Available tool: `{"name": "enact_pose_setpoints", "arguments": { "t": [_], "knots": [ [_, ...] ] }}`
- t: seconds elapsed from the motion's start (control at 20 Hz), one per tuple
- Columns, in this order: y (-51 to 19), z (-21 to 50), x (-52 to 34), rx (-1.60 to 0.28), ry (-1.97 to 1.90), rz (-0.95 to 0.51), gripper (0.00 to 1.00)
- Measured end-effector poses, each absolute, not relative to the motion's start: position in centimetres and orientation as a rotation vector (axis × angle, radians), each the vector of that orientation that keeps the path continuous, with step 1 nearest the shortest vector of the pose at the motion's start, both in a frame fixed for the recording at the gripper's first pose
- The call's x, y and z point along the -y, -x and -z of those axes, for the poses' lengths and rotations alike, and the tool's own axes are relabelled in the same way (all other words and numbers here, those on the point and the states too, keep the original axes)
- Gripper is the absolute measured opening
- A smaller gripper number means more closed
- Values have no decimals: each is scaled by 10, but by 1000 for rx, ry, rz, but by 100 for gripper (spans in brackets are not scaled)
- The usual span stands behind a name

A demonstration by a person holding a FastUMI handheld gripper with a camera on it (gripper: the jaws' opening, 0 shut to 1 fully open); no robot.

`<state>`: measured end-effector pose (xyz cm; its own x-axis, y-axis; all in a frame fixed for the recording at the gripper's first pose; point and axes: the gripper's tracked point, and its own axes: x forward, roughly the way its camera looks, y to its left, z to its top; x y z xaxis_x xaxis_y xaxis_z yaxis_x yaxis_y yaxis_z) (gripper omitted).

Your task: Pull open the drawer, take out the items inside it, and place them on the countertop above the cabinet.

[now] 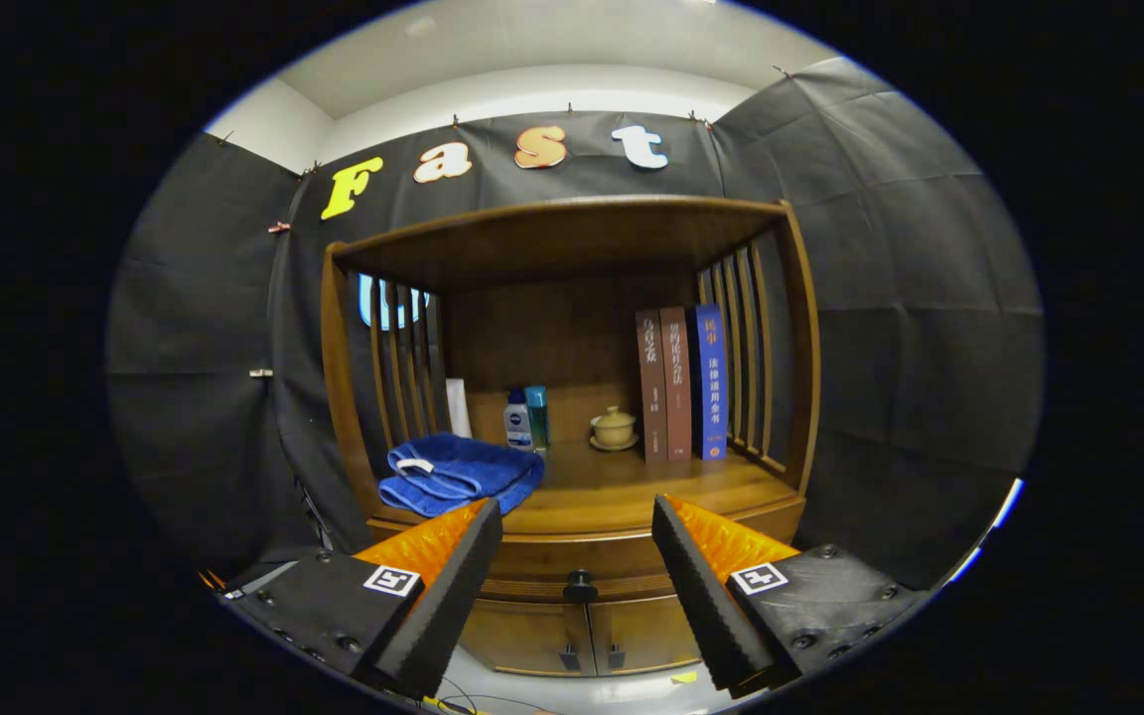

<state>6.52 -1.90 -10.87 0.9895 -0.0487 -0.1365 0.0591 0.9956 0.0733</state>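
Jaws of the gripper (577, 516) stand released, holding nothing; the drawer (582, 558), its knob (580, 586) between them, is closed. Beyond, a blue towel (460, 473), bottles (526, 419), teacup (614, 429) and books (681, 382) crowd the table (632, 489). Drawer contents are hidden.

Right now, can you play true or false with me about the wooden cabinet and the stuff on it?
1. The drawer is pulled out. False: it sits shut, its dark knob untouched.
2. The tool is open. True: its fingers stand wide apart with nothing between them, and the knob lies just ahead.
3. A blue towel lies folded on the countertop. True.
4. The three books lie flat in a pile. False: they stand upright, side by side, by the slatted side opposite the towel.
5. The little lidded pot sits on the towel. False: it sits on a saucer on the wood, apart from the towel.
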Motion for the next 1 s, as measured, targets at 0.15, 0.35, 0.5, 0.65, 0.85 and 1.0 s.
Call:
{"name": "enact_pose_setpoints", "arguments": {
  "t": [0.15, 0.35, 0.5, 0.65, 0.85, 1.0],
  "knots": [
    [-86, 141, 16, -176, -83, 52, 98],
    [-114, 178, 16, -218, -81, 60, 99],
    [-134, 212, 18, -263, -82, 66, 100],
    [-152, 245, 15, -314, -70, 70, 100],
    [-164, 277, 18, -366, -91, 83, 100],
    [-170, 300, 17, -407, -100, 98, 95]
  ]
}}
